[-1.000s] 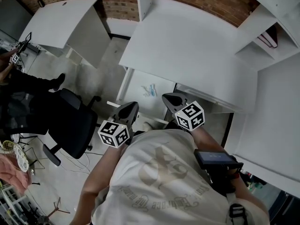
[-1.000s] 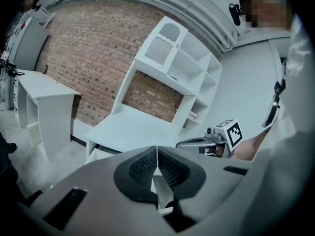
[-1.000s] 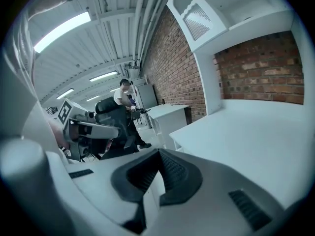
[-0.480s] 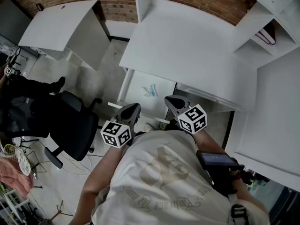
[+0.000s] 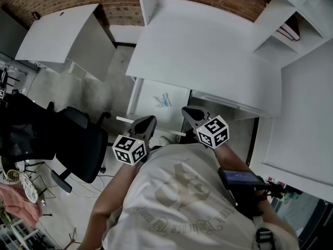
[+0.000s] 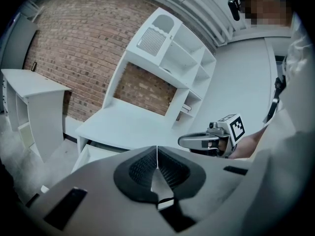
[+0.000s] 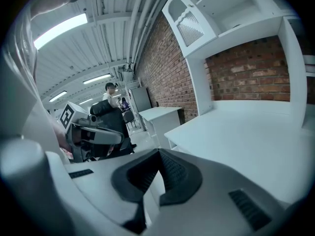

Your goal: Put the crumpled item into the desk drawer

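Pale crumpled item (image 5: 164, 100) in open drawer (image 5: 148, 113)

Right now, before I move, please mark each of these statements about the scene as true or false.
1. The desk drawer stands open. True.
2. The left claw holds the crumpled item. False: its jaws are together with nothing between them, and the item lies in the drawer.
3. The right claw is shut. True.
4. In the head view, the black chair stands at the right of the desk. False: it stands at the left.
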The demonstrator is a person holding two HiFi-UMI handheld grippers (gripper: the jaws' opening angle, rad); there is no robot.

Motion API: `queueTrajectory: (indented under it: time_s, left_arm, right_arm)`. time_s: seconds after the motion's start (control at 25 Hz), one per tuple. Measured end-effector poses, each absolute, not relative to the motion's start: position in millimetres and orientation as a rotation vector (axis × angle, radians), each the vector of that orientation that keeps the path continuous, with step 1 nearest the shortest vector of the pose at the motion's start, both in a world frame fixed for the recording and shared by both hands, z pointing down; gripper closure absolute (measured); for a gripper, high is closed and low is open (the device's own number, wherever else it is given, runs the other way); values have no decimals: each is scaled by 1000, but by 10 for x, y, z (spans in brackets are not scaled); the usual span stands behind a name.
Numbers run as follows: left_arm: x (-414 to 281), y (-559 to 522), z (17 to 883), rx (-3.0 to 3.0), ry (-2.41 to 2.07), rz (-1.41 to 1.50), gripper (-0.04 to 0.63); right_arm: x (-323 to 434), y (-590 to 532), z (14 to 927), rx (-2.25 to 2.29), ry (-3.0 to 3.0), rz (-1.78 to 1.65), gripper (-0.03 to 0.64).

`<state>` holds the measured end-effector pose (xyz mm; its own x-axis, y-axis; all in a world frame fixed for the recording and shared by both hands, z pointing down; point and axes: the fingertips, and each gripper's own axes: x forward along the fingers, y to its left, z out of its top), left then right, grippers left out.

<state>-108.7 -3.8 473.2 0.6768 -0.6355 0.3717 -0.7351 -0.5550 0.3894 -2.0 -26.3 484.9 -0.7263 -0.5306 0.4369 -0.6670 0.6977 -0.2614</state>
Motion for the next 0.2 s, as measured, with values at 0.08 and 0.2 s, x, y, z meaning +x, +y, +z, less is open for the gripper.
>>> queueTrajectory:
  time_s: [0.08,0.2]
  left_arm:
    - [-1072,-40,4740,2369,-1055,257,572]
    - [-1045,-34,4756,2367,-1054,257,572]
  right_arm:
    - [-11,-266,4848,942,-2582,585,595]
    - [-1,-256,4859,937,-2582,583,595]
